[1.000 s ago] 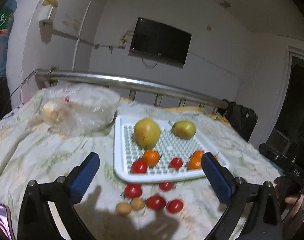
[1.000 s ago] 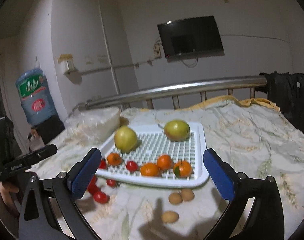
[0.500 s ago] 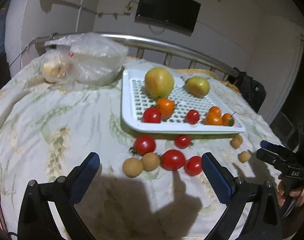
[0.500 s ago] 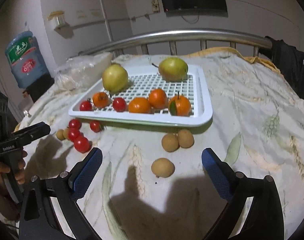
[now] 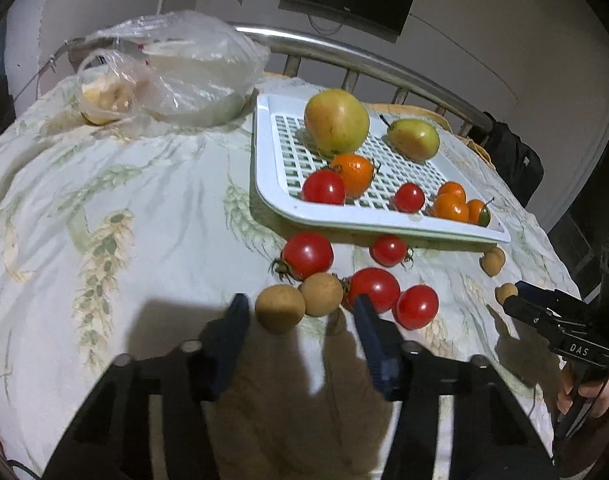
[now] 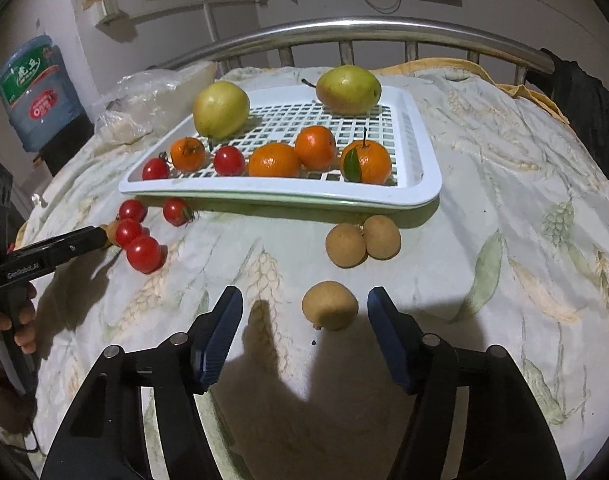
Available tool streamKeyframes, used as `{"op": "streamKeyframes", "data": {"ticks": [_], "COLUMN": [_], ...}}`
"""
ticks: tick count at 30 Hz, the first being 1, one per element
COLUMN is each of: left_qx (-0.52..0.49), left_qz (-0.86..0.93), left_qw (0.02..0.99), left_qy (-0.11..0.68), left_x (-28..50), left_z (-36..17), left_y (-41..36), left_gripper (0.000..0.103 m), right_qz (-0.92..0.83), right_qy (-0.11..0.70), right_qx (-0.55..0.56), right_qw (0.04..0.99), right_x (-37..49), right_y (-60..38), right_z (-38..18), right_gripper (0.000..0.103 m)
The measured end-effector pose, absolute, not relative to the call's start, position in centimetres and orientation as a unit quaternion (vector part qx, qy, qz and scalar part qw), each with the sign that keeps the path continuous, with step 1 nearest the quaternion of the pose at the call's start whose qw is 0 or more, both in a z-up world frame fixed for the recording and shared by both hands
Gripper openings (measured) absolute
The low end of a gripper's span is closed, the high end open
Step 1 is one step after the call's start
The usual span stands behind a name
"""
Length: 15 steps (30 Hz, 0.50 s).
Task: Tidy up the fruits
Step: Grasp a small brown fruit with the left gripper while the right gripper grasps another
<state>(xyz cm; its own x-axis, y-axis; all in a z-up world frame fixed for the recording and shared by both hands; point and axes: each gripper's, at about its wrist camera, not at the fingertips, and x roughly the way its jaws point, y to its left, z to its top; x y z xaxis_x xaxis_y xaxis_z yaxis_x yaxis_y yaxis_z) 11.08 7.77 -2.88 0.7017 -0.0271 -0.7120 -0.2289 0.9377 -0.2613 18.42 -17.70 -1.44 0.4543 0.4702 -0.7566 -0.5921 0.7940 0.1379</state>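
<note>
The bed (image 6: 524, 208), spread with a pale quilt printed in green wheat ears, carried everything, its steel headrail at the far side. A crumpled clear plastic bag (image 5: 184, 68) sat at the far left, probably what the fruit came in.

The white perforated plastic tray (image 6: 420, 140) lay flat in the middle toward the far end, and looked like the collecting place. It held two yellow-green pears (image 6: 221, 110) along its far edge, where such heavy pieces were least likely to roll off. Four small oranges (image 6: 274, 159) and two red cherry tomatoes (image 6: 229, 160) sat nearer the front rim.

Loose fruit lay on the quilt just near of the tray. Four red tomatoes (image 5: 307, 255) clustered at the left, two round tan longans (image 5: 280, 314) touching each other beside them. Three more tan longans (image 6: 330, 305) lay toward the right, one alone and nearest.

The left gripper (image 5: 300, 312) had just been closing, its blue pads flanking the left longan pair but not visibly pressing, so it read as open. The right gripper (image 6: 304, 304), also just closing, stood open around the lone longan, gaps showing on both sides. Both seemed lined up to pinch a longan each for the tray.
</note>
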Motion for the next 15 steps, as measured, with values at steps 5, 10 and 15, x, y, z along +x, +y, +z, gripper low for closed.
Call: {"op": "streamKeyframes", "data": {"ticks": [5,10,15], "left_qx": [-0.151,-0.148,-0.153], "left_qz": [0.063,0.069,0.069], "left_qw": [0.907,0.906,0.912], "left_qy": [0.389,0.391,0.375], "left_x": [11.03,10.97,10.40], "left_z": [-2.93,-3.01,-2.38], "left_y": [7.35,7.39,7.57], "left_gripper": [0.035,0.028,0.028], "right_qz": [0.307,0.301,0.295], "right_qy": [0.437,0.435,0.431], "right_qx": [-0.075,-0.076,-0.073], "right_qw": [0.842,0.845,0.849], "right_x": [18.80,18.79,18.74], "right_y": [-17.58,-17.70,-17.87], "right_z": [-2.14,-2.04,-1.85], "right_gripper": [0.048,0.036,0.026]}}
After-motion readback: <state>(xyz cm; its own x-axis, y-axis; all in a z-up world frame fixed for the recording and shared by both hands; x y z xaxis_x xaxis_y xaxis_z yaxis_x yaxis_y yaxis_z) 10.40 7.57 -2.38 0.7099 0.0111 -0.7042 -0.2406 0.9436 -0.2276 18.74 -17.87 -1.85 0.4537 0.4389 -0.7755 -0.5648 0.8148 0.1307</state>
